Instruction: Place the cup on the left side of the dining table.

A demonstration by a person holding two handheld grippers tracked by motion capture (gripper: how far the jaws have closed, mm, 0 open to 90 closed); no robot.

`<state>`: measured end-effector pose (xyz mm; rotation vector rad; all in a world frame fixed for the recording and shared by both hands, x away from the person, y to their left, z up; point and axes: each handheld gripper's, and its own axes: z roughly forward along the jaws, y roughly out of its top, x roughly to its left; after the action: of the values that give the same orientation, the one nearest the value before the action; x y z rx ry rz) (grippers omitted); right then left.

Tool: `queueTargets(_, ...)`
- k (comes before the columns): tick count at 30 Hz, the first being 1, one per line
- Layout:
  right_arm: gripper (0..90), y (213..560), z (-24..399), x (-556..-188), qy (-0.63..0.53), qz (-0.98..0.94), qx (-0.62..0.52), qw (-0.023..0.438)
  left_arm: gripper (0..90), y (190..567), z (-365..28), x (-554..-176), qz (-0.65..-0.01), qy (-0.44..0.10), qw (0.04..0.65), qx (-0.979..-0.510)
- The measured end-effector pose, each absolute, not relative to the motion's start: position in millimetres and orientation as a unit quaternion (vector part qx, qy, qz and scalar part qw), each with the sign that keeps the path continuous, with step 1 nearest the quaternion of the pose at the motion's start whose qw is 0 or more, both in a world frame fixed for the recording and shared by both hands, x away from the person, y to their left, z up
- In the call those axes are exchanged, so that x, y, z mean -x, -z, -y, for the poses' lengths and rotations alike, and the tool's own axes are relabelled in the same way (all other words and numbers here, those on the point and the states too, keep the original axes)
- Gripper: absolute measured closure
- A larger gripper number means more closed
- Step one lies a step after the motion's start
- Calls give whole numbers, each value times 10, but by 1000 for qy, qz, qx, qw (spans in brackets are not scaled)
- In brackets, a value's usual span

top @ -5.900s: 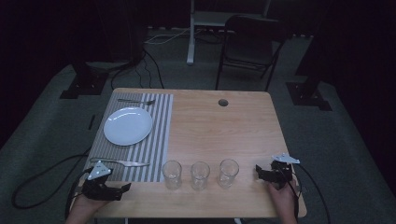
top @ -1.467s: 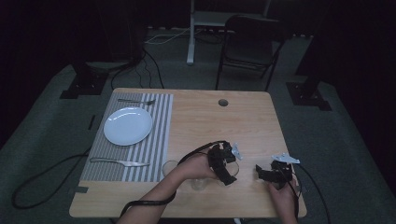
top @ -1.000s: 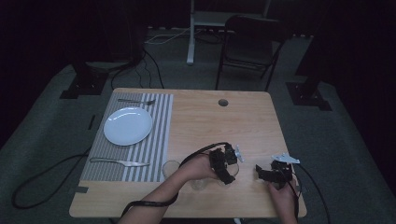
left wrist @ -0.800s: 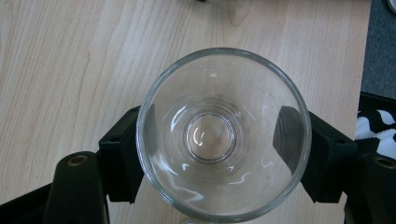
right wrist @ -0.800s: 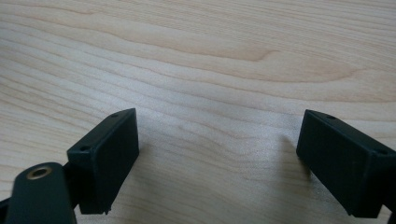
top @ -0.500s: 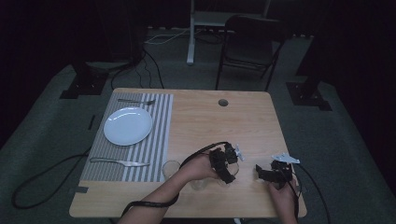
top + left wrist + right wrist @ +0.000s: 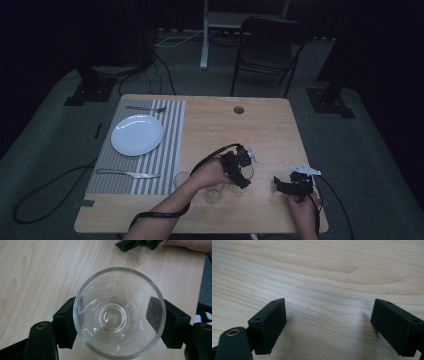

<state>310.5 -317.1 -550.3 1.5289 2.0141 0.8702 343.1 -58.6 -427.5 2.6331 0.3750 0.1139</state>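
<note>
A clear drinking glass (image 7: 119, 312) stands upright between the black jaws of my left gripper (image 7: 117, 317), seen from above; the pads press its sides, so the gripper is shut on it. In the high view my left gripper (image 7: 241, 169) holds this rightmost glass (image 7: 246, 174) near the table's front. Two more glasses (image 7: 214, 192) (image 7: 181, 179) stand to its left. My right gripper (image 7: 286, 185) rests at the front right. Its jaws stand open over bare wood (image 7: 329, 325), and its tip also shows in the left gripper view (image 7: 140, 243).
A white plate (image 7: 136, 135) lies on a striped placemat (image 7: 170, 145) at the left, with a fork (image 7: 145, 108) behind it and a knife (image 7: 127, 174) in front. A cable hole (image 7: 239, 109) sits at the table's back. A chair (image 7: 267, 45) stands beyond.
Since the oldest frame my left hand has crossed from the table's front left to the rightmost glass and closed on it. Over the last second hardly anything has moved.
</note>
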Motion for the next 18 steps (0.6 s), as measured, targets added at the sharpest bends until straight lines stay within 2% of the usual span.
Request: queueTargets(18,127,5504,3171,-3108,-317,-732,-557,233,289,4164,233,-3654,-192,-73,238,-949)
